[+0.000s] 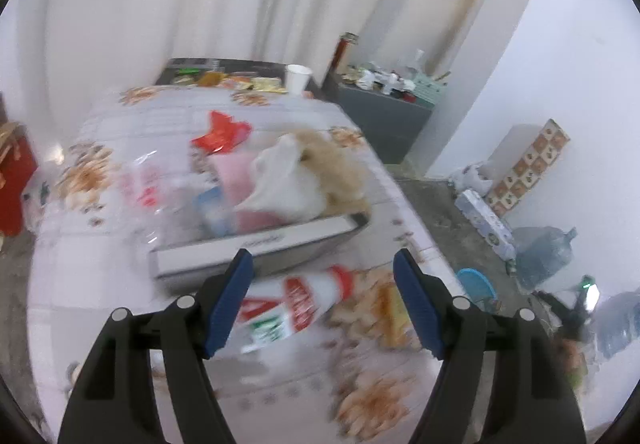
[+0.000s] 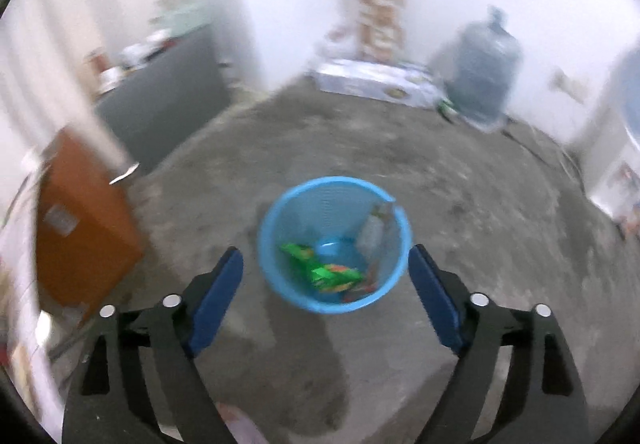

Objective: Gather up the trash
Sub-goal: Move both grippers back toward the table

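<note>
In the left wrist view my left gripper (image 1: 324, 264) is open and empty above a white plastic bottle (image 1: 296, 304) with a red cap and red-green label, lying on the flowered tablecloth (image 1: 120, 284). Beyond it a grey tray (image 1: 256, 244) holds a white bag (image 1: 288, 180), a pink packet (image 1: 236, 176) and clear plastic wrap (image 1: 152, 196). A red wrapper (image 1: 222, 132) lies farther back. In the right wrist view my right gripper (image 2: 326, 260) is open and empty above a blue waste basket (image 2: 334, 244) on the floor, which holds green wrappers (image 2: 324, 268) and a clear bottle (image 2: 374, 228).
A paper cup (image 1: 298, 78) and food items stand at the table's far end. A grey cabinet (image 1: 384, 116) with clutter is behind. Water jugs (image 2: 480, 76), a long box (image 2: 372, 82) and an orange-brown box (image 2: 80, 220) stand around the concrete floor.
</note>
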Available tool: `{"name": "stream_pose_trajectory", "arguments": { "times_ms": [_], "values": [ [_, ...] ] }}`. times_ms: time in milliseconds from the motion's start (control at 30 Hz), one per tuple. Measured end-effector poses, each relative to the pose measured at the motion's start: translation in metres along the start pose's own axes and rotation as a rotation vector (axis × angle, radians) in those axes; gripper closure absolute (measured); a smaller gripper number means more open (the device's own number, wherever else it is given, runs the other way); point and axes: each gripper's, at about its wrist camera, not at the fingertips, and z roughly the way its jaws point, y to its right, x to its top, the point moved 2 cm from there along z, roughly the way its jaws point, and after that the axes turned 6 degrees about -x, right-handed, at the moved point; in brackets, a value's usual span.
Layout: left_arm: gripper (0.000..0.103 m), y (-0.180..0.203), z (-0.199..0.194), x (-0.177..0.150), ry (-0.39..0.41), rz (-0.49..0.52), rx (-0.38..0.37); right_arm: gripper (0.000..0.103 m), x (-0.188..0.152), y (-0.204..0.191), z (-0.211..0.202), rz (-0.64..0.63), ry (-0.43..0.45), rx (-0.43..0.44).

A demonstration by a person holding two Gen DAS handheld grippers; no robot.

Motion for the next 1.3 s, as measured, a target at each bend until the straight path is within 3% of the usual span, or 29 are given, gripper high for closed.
{"name": "stream_pose_trajectory", "arguments": {
  "times_ms": [167, 333, 400, 600, 733, 900, 1033, 1300],
  "values": [
    [0.020, -0.030, -0.018, -0.030, -0.059, -0.010, 0.050, 0.008, -0.013, -0.082, -0.063, -0.190, 0.078, 0.146],
    [0.006, -0.049, -0.043, -0.052, -0.010, 0.019, 0.137, 0.008, -0.024, -0.155, -0.106, -0.318, 0.135, 0.302],
    [0.006, -0.056, -0.052, -0.059, 0.022, 0.005, 0.148, 0.008, -0.030, -0.180, -0.116, -0.391, 0.146, 0.375],
    [0.006, -0.080, -0.062, -0.073, 0.044, -0.112, 0.061, 0.008, -0.054, -0.244, -0.133, -0.654, 0.154, 0.529],
    [0.006, -0.089, -0.065, -0.075, 0.058, -0.128, 0.020, 0.008, -0.070, -0.269, -0.128, -0.737, 0.084, 0.531],
    [0.006, -0.097, -0.072, -0.075, 0.094, -0.104, 0.003, 0.008, -0.072, -0.291, -0.106, -0.755, -0.056, 0.599],
    [0.006, -0.115, -0.072, -0.064, 0.104, -0.109, 0.028, 0.008, -0.073, -0.305, -0.089, -0.760, -0.147, 0.643],
    [0.006, -0.146, -0.060, -0.052, 0.099, -0.181, 0.067, 0.008, -0.097, -0.309, -0.062, -0.705, -0.304, 0.645]
  ]
}}
